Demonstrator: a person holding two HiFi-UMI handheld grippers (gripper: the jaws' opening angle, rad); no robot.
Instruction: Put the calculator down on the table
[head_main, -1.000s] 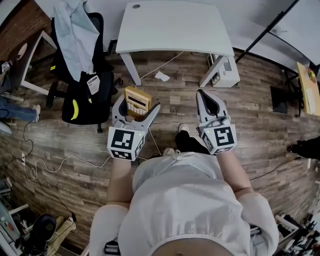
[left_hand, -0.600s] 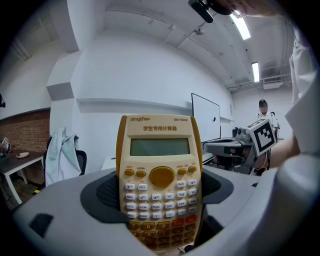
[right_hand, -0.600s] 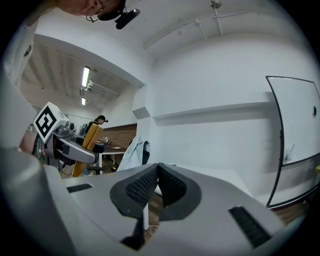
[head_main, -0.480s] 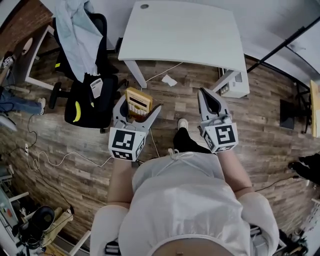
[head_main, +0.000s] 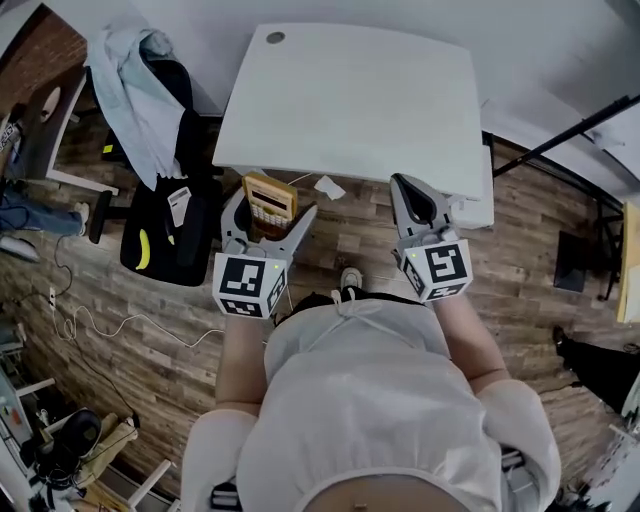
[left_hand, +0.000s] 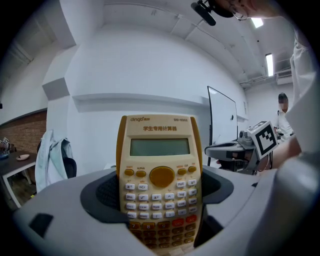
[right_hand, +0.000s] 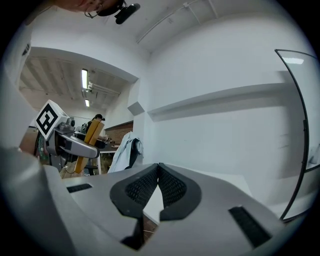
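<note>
Two tongs are up in front of the person. Left tongs (head_main: 268, 212) clamp the lower half of the yellow calculator (left_hand: 160, 175), which is upright with its keys facing that gripper's camera, in the air by the near edge of the white table (head_main: 360, 100), not resting on it. Right tongs (head_main: 405, 185) are pressed together with nothing between them, near the same edge. Wooden floor (head_main: 350, 225) lies below.
</note>
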